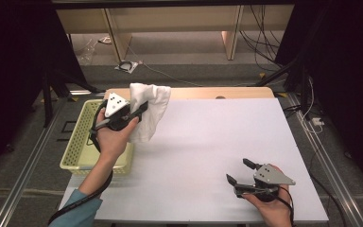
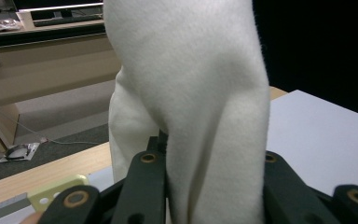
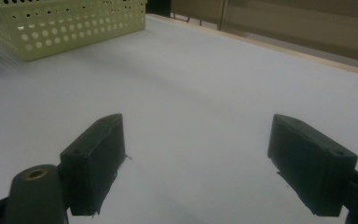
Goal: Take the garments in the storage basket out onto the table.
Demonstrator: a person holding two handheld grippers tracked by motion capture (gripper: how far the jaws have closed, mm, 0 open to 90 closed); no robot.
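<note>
Right tongs (image 1: 240,173) spread wide over bare white table (image 1: 208,142), gripping nothing, left tongs (image 1: 141,109) clenched on white cloth (image 1: 147,111)

Desk (image 1: 203,156): white rectangular top, wooden strip along far edge. Pale yellow perforated basket (image 1: 78,142) sits at desk's left side, partly overhanging left edge, long side running front to back. In right gripper view, basket (image 3: 65,23) stands on white surface at far left, wooden strip at far right. Rest of white top bare. Grey carpeted floor (image 1: 189,71) beyond desk; cables and flat packet lie on it, wooden furniture legs stand there.
</note>
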